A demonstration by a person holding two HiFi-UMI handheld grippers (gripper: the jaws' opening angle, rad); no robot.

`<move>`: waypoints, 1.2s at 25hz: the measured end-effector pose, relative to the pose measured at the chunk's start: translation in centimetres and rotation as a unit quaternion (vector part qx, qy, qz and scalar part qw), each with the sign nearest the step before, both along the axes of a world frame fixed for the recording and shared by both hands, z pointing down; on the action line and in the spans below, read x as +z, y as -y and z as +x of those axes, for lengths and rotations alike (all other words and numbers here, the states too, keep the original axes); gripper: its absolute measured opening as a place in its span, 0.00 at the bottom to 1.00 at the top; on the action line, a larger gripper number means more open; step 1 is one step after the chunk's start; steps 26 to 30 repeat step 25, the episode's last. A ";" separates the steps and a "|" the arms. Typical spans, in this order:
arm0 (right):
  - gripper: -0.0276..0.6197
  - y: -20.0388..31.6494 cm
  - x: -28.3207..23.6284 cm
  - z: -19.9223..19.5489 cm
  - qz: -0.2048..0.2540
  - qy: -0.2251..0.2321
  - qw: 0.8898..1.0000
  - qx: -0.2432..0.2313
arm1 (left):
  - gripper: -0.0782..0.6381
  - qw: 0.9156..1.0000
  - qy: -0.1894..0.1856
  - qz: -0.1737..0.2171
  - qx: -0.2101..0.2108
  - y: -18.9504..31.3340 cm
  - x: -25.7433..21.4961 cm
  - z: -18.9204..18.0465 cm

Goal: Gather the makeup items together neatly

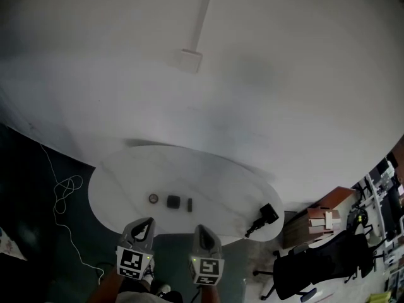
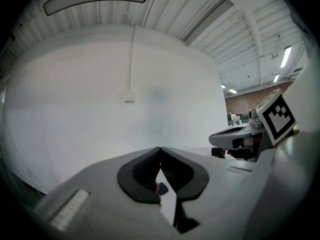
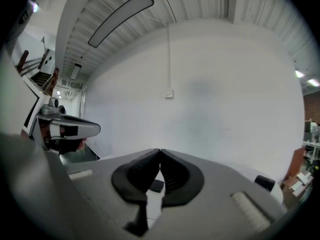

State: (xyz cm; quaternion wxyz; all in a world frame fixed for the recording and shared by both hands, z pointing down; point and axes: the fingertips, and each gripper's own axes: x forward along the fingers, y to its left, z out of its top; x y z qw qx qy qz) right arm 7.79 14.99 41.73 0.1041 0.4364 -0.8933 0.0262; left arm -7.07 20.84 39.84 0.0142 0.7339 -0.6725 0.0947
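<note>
Evidently the makeup items, a round pot (image 1: 153, 198), a square dark case (image 1: 173, 201) and a slim dark stick (image 1: 189, 204), lie in a close row on the white surface (image 1: 126, 175), just ahead of both grippers. They look light, hard and probably slick, so each is best pinched low across its sides. The left gripper (image 2: 159, 149) and right gripper (image 3: 160, 150) have their jaws closed tip to tip, holding nothing.

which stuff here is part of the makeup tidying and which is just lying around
Belongs to the job: small round item, dark square case, small dark stick, in a row on the white table.

Just lying about: black device at the table's right end, white cable on the floor, black office chair.
</note>
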 end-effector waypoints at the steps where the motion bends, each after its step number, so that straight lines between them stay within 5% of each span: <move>1: 0.05 -0.4 0.0 0.1 0.000 -0.001 1.000 -0.001 | 0.12 1.000 0.000 0.000 -0.001 -0.4 0.0 0.0; 30: 0.05 -1.1 0.4 0.0 0.000 0.003 1.000 -0.004 | 0.12 1.000 -0.003 -0.004 -0.006 -1.2 0.7 0.1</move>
